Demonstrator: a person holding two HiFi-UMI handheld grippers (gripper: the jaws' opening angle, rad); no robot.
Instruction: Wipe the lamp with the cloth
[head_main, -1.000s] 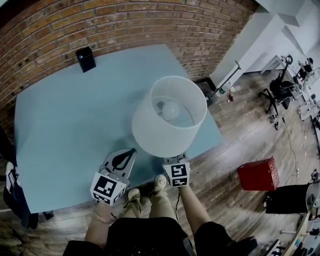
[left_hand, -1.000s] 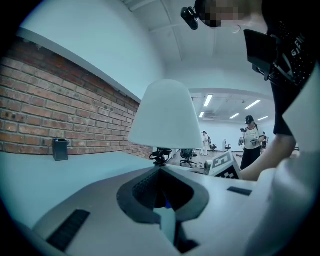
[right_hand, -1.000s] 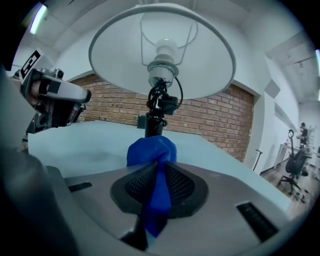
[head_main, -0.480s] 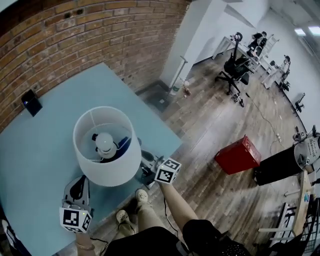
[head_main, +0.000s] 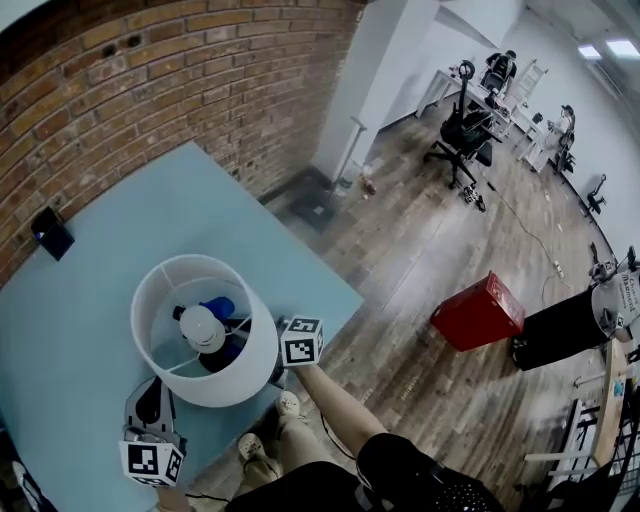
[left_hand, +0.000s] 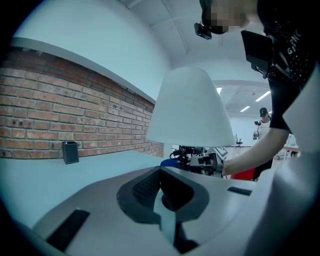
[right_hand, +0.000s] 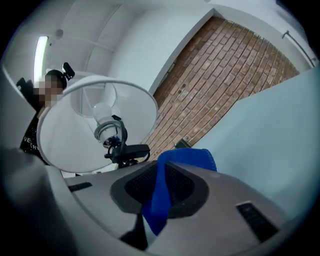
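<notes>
In the head view the lamp's white shade (head_main: 262, 356) stands on the light blue table (head_main: 95, 270), seen from straight above, with its bulb (head_main: 203, 328) inside. A bit of blue cloth (head_main: 216, 307) shows down through the shade. My right gripper's marker cube (head_main: 302, 341) sits at the shade's right rim; its jaws are hidden under the shade. In the right gripper view my right gripper (right_hand: 160, 196) is shut on the blue cloth (right_hand: 164, 192), below the shade (right_hand: 70, 140) and bulb (right_hand: 103, 115). My left gripper (head_main: 150, 405) (left_hand: 167, 202) is shut and empty, in front of the lamp (left_hand: 190, 107).
A small black box (head_main: 50, 233) (left_hand: 70, 152) stands at the table's far side by the brick wall (head_main: 150, 90). The table's right edge drops to wooden floor, where a red box (head_main: 478, 310) and a black bin (head_main: 570, 328) stand. Office chairs are far off.
The head view swung so the lamp is now seen from directly above. My right gripper moved left with the cloth, in under the shade. The left gripper stayed near the table's front edge.
</notes>
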